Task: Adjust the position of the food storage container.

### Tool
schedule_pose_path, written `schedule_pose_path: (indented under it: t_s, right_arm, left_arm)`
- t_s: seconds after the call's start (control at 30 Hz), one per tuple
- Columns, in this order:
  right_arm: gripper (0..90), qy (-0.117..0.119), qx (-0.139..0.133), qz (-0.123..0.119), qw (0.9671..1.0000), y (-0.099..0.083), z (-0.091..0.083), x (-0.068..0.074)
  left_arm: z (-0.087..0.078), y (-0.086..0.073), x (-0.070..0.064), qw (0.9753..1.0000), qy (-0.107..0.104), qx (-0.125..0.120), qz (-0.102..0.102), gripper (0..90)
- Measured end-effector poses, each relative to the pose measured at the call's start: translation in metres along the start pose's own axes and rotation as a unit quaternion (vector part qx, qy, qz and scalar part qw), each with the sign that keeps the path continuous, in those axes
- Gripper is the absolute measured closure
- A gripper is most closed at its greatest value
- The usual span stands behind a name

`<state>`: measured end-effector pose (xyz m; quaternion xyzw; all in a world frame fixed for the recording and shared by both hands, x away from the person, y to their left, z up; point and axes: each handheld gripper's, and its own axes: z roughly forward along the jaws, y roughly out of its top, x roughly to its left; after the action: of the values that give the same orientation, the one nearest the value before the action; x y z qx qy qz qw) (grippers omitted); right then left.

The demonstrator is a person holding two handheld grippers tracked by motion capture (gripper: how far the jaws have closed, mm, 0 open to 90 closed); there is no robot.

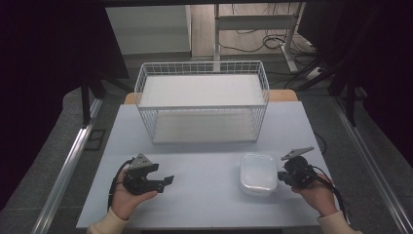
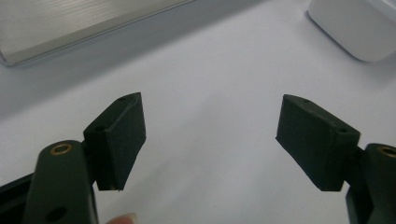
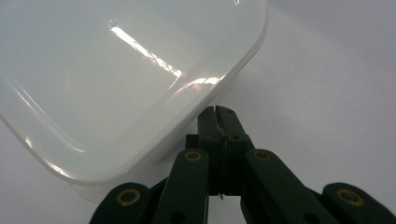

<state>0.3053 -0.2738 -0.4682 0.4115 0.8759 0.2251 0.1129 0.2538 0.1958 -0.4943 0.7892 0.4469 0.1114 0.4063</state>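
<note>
High view: one plastic container (image 1: 257, 173), one wire basket (image 1: 202, 101), two tools.

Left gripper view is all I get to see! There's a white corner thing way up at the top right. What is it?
Observer: It's a white plastic box lying flat on the table.
Operator: Is my other gripper near it?
Observer: Yes. The right gripper is at the box's right edge, with its fingers shut together.
Operator: Is there somewhere to put the box?
Observer: A white wire basket stands behind it, at the far side of the table.
</note>
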Motion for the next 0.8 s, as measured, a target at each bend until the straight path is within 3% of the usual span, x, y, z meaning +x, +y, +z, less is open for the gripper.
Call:
schedule_pose_path:
  t_s: [0.23,0.8]
  right_arm:
    - [89.8,0.017,-0.006,-0.015,0.9997,0.012,0.004,0.013]
    - [89.8,0.027,-0.020,-0.043,0.9985,0.048,0.028,0.030]
  left_arm:
    - [0.000,0.000,-0.001,1.0000,0.000,-0.001,0.001,23.6]
    - [0.000,0.000,0.001,1.0000,0.003,-0.001,-0.001,23.9]
